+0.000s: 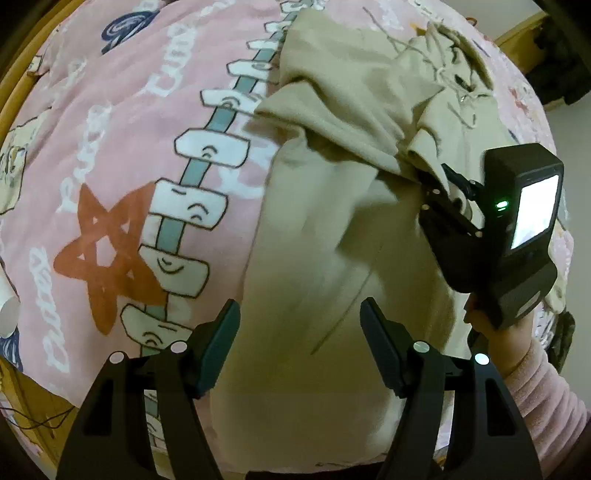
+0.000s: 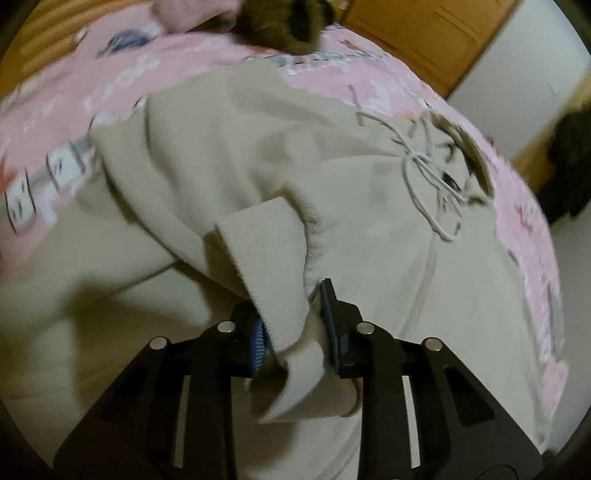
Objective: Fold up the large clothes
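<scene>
A beige hoodie (image 1: 332,240) lies spread on a pink printed bed cover (image 1: 110,129), with its hood and drawstrings (image 2: 424,177) at the far end. My right gripper (image 2: 295,325) is shut on the hoodie's sleeve cuff (image 2: 273,288) and holds the sleeve across the body. The right gripper also shows in the left wrist view (image 1: 439,184), at the right over the hoodie. My left gripper (image 1: 299,332) is open and empty, low over the hoodie's lower part.
The bed's wooden frame (image 1: 11,92) runs along the left edge. A wooden cupboard (image 2: 424,33) and a white wall stand beyond the bed. A dark furry thing (image 2: 288,22) lies at the bed's far end.
</scene>
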`<action>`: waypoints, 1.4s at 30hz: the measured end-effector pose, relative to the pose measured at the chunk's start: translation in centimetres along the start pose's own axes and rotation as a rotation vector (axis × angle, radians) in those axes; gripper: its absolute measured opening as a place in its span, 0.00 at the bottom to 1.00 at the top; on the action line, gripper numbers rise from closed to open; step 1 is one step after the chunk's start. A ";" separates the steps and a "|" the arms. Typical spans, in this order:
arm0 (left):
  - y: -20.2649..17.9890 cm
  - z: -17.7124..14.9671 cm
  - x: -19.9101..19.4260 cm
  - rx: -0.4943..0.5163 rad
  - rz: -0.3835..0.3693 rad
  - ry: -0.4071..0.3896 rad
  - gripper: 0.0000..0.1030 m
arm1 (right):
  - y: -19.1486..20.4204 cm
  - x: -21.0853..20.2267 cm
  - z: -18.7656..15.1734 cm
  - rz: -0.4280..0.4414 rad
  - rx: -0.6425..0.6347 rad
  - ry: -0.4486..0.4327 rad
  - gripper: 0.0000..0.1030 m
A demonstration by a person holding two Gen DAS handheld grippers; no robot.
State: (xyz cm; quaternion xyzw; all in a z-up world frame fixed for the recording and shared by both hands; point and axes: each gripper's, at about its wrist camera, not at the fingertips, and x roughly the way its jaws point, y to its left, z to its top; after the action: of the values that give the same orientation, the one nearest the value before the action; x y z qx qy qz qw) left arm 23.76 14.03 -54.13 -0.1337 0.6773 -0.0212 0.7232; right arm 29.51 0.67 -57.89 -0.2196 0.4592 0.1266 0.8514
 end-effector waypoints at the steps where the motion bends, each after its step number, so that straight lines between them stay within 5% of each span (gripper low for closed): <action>1: -0.3 0.2 -0.4 0.005 0.001 -0.006 0.65 | -1.1 -0.6 0.4 0.013 0.039 -0.006 0.25; 5: -1.5 0.9 -1.9 0.036 0.003 -0.023 0.65 | -5.0 -3.2 1.5 0.080 0.192 -0.032 0.24; 9: -2.9 1.5 -3.2 0.056 -0.002 -0.042 0.67 | -11.0 -4.9 1.2 0.264 0.498 -0.037 0.24; 13: -3.7 1.4 -3.7 0.065 -0.013 -0.048 0.67 | -16.1 -3.7 -2.5 0.431 0.817 0.001 0.24; 18: -4.8 0.7 -2.2 0.081 -0.011 -0.024 0.67 | -18.7 0.5 -8.0 0.524 1.052 0.079 0.24; 22: -5.5 0.0 -1.2 0.089 -0.011 -0.001 0.67 | -19.3 2.7 -10.1 0.645 1.158 0.121 0.24; 24: -5.9 -0.3 -1.0 0.091 -0.018 0.008 0.67 | -19.7 2.4 -10.1 0.651 1.169 0.119 0.53; 26: -6.4 -0.3 -1.0 0.101 -0.020 0.010 0.67 | -20.3 1.3 -10.1 0.590 1.163 0.078 0.60; 33: -8.3 -0.1 -0.9 0.139 -0.020 0.010 0.67 | -21.8 1.4 -10.4 0.550 1.139 0.072 0.59; 34: -8.4 0.0 -0.9 0.142 -0.021 0.009 0.67 | -22.2 1.3 -10.7 0.559 1.159 0.057 0.57; 38: -9.4 0.3 -0.7 0.161 -0.020 0.011 0.67 | -23.2 1.9 -12.4 0.578 1.235 0.038 0.06; 42: -10.6 0.8 -0.5 0.196 0.001 0.003 0.67 | -23.7 1.8 -12.7 0.578 1.204 0.056 0.04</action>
State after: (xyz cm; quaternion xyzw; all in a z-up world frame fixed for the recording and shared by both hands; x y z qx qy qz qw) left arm 26.12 4.11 -51.24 -0.0622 0.6732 -0.0872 0.7316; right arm 31.11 -26.17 -59.44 0.4229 0.5118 0.0654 0.7450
